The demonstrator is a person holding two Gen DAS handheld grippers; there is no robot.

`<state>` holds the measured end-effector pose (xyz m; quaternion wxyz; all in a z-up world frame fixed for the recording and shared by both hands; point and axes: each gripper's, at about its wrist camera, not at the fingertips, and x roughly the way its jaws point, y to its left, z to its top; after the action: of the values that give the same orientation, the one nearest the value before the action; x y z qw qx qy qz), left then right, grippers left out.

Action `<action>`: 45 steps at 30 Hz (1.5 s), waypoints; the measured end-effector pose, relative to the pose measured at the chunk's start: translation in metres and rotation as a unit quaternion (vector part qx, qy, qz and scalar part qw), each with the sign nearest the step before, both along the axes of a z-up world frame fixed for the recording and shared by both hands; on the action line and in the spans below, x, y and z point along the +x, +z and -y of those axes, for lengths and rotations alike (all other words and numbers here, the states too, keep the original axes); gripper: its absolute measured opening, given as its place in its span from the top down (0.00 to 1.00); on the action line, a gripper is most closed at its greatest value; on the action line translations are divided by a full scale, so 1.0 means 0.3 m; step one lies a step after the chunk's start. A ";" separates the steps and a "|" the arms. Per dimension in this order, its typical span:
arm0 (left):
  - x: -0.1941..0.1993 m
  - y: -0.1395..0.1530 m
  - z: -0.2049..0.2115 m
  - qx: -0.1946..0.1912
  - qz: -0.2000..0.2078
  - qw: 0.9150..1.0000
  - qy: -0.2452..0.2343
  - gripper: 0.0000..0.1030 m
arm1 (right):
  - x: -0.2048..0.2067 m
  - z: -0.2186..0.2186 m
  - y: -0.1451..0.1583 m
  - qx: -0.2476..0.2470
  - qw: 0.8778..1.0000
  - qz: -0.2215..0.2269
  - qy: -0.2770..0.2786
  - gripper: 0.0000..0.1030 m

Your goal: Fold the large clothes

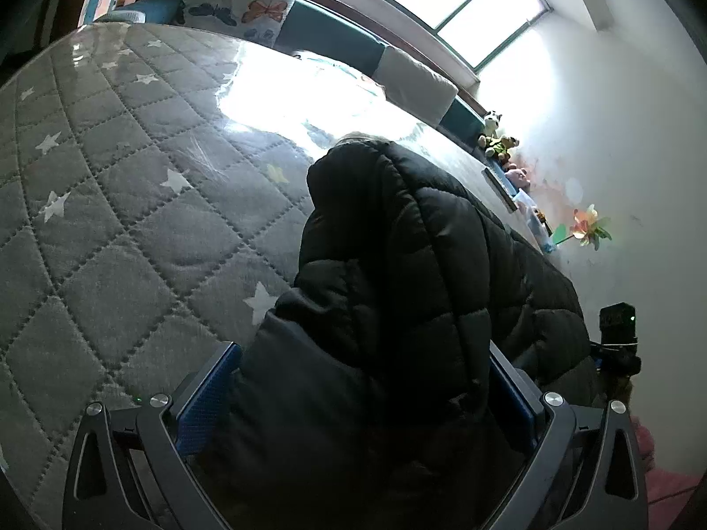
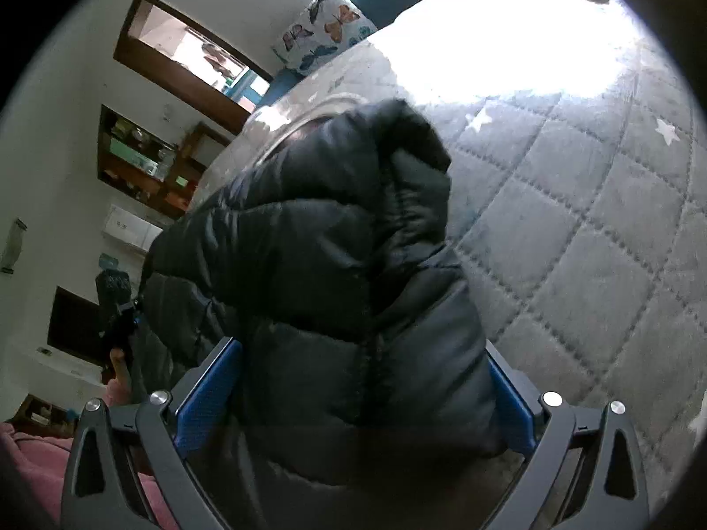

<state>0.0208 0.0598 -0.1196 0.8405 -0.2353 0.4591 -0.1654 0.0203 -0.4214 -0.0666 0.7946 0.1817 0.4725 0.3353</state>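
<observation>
Both grippers have jaws spread wide with black puffer jacket bulk sitting between the blue pads. Left gripper point(image 1: 362, 402): jacket point(image 1: 397, 265) fills the gap between the fingers and runs forward and to the right from it; the left pad point(image 1: 203, 402) faces the fabric at its edge, can't tell if it actually presses, so not a clamp as far as I can see. Right gripper point(image 2: 362, 397): same picture, a quilted fold of the jacket point(image 2: 336, 265) bulges up between and ahead of the fingers, pads point(image 2: 205, 393) flank it with the jaws at full spread. Jacket lies on a grey quilted mattress with white stars point(image 1: 110, 203), which extends left of the left gripper and right of the right gripper point(image 2: 596, 265). Butterfly-print pillow point(image 1: 241, 2) sits far ahead at the mattress head. Other gripper's body point(image 1: 616, 340) shows at the right of the left gripper's view, just past the jacket edge. Small plush toys point(image 1: 497, 134) well ahead-right along the wall.
</observation>
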 end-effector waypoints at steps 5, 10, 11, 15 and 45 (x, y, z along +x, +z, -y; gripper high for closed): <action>-0.017 0.006 0.043 0.016 0.010 1.000 -0.004 0.00 | -0.052 -0.067 0.040 -0.063 0.998 0.027 0.006 0.00; -0.067 0.026 0.080 0.029 0.021 0.999 0.001 0.05 | -0.062 -0.092 0.066 -0.104 0.993 0.050 -0.006 0.08; -0.072 0.028 0.085 0.031 0.022 0.999 0.003 0.05 | -0.068 -0.094 0.071 -0.110 0.992 0.054 -0.009 0.09; -0.103 0.048 0.103 0.042 0.029 0.999 0.008 0.09 | -0.066 -0.094 0.078 -0.126 0.990 0.066 -0.015 0.14; -0.150 0.082 0.143 0.048 0.031 0.998 0.018 0.20 | -0.111 -0.168 0.114 -0.180 0.975 0.123 -0.041 0.32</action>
<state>-0.0243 0.0170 -0.0950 0.8675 -0.1979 0.4360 -0.1348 -0.0129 -0.3710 -0.0324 0.8792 0.0119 0.4162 0.2317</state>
